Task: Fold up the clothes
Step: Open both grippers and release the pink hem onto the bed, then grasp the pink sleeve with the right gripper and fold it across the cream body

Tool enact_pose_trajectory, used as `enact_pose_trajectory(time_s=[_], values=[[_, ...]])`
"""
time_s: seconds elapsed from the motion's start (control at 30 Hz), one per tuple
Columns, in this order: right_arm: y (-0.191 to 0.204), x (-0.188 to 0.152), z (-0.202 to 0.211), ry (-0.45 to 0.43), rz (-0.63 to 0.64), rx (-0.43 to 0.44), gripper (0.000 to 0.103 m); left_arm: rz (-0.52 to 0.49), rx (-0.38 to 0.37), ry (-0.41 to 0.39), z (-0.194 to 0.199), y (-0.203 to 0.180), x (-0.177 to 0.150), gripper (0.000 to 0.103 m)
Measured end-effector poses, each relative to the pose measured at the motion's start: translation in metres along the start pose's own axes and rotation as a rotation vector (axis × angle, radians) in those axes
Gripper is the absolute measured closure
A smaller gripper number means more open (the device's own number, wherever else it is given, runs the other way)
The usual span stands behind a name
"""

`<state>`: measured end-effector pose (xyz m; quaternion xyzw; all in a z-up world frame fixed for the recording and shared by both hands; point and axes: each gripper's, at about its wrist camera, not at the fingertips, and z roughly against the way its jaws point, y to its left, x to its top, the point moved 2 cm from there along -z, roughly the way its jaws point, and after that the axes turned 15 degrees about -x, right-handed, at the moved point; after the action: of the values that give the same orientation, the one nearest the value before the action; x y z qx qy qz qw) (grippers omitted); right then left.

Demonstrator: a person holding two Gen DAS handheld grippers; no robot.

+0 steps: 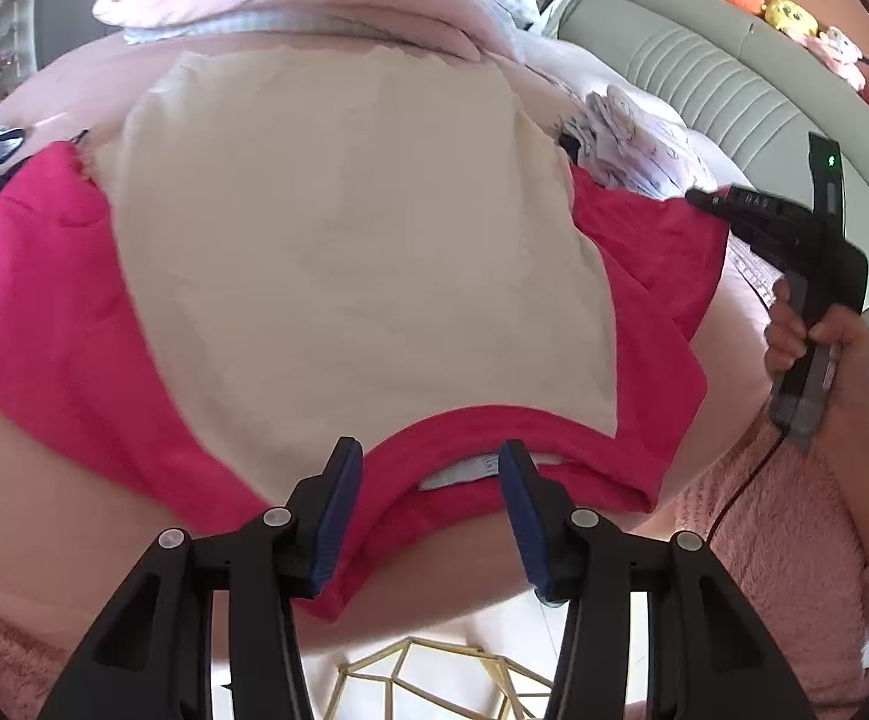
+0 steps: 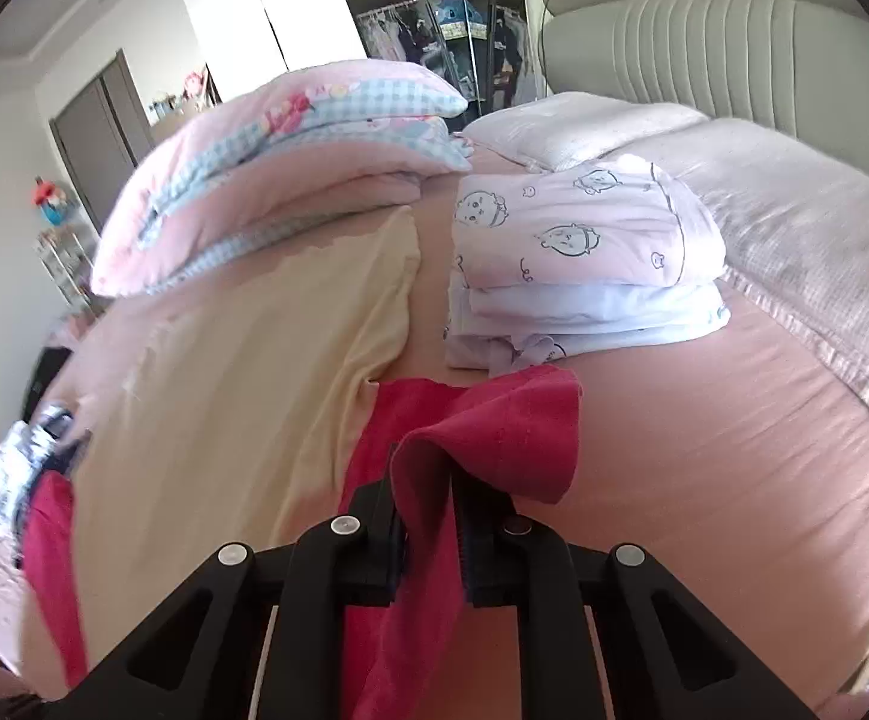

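Unreadable neck label (image 1: 461,473), pink shirt (image 1: 44,312)

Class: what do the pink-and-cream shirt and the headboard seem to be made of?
Pink-and-cream shirt: soft matte knit, probably cotton jersey; it drapes and creases limply. Headboard: grey padded upholstery, perhaps leather or faux leather; smooth channelled panels with a slight sheen.

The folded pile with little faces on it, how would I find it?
Look at the pink bed, near the grey padded headboard. The folded pile sits just past the pink shirt's sleeve. It alone is pale lilac, printed with cartoon faces.
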<state>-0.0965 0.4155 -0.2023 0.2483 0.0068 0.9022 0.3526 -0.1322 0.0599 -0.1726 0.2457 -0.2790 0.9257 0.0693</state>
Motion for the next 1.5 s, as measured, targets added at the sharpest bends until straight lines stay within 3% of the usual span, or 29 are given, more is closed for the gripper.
enact_pose_trajectory(time_s=[0.1, 0.13, 0.17, 0.3, 0.33, 0.37, 0.43, 0.57, 0.63, 0.77, 0.87, 1.03, 1.1, 1.13, 1.17, 1.27, 1.37, 1.43, 1.5], values=[[0.003, 0.001, -0.007, 0.021, -0.011, -0.001, 0.083, -0.023, -0.011, 0.010, -0.004, -0.004, -0.001, 0.059], [0.004, 0.002, -0.009, 0.027, -0.014, -0.001, 0.071, -0.022, -0.025, 0.008, -0.006, -0.004, -0.001, 0.059], [0.005, 0.002, -0.011, 0.034, -0.018, -0.002, 0.067, -0.018, -0.035, 0.008, -0.009, -0.005, -0.001, 0.059], [0.012, 0.015, -0.022, 0.028, -0.028, 0.042, 0.065, 0.040, -0.068, -0.001, -0.014, 0.006, -0.012, 0.059], [0.018, 0.020, -0.027, 0.027, 0.012, 0.060, 0.079, 0.060, -0.076, -0.002, -0.014, 0.009, -0.015, 0.059], [0.022, 0.025, -0.028, 0.012, 0.041, 0.053, 0.101, 0.075, -0.081, -0.003, -0.014, 0.011, -0.015, 0.059], [0.019, 0.033, -0.019, -0.041, 0.045, 0.023, 0.101, 0.093, -0.087, -0.016, -0.009, 0.014, -0.014, 0.059], [0.002, 0.040, 0.017, -0.196, 0.086, -0.149, 0.102, 0.077, -0.090, -0.038, -0.005, 0.015, -0.004, 0.059], [-0.003, 0.042, 0.017, -0.223, 0.114, -0.224, 0.102, 0.060, -0.081, -0.007, -0.013, 0.016, 0.001, 0.059], [-0.011, 0.042, 0.005, -0.188, 0.140, -0.272, 0.102, 0.027, -0.052, 0.033, -0.030, 0.016, 0.006, 0.059], [-0.007, 0.037, 0.026, -0.224, 0.118, -0.173, 0.102, 0.060, -0.071, 0.017, -0.031, 0.018, 0.004, 0.059], [0.072, 0.030, 0.077, -0.220, 0.228, 0.167, 0.097, 0.081, -0.065, -0.001, -0.021, 0.024, -0.003, 0.059], [0.119, 0.015, 0.077, -0.138, 0.312, 0.300, 0.095, 0.092, -0.064, -0.006, -0.018, 0.027, -0.007, 0.059], [0.145, 0.003, 0.068, -0.075, 0.384, 0.343, 0.082, 0.099, -0.069, -0.007, -0.017, 0.028, -0.009, 0.059], [0.169, -0.013, 0.052, -0.004, 0.470, 0.359, 0.061, 0.106, -0.073, -0.009, -0.016, 0.029, -0.011, 0.059], [0.198, -0.055, 0.005, 0.118, 0.638, 0.253, 0.057, 0.109, -0.074, -0.004, -0.015, 0.028, -0.011, 0.059], [0.172, -0.056, 0.027, 0.105, 0.553, 0.382, 0.057, 0.129, -0.143, -0.021, -0.012, 0.025, -0.006, 0.059], [0.146, -0.045, 0.060, 0.021, 0.511, 0.487, 0.057, 0.148, -0.183, -0.030, -0.018, 0.021, 0.000, 0.059], [0.116, -0.034, 0.076, -0.076, 0.461, 0.470, 0.054, 0.169, -0.210, -0.039, -0.029, 0.016, 0.006, 0.059]])
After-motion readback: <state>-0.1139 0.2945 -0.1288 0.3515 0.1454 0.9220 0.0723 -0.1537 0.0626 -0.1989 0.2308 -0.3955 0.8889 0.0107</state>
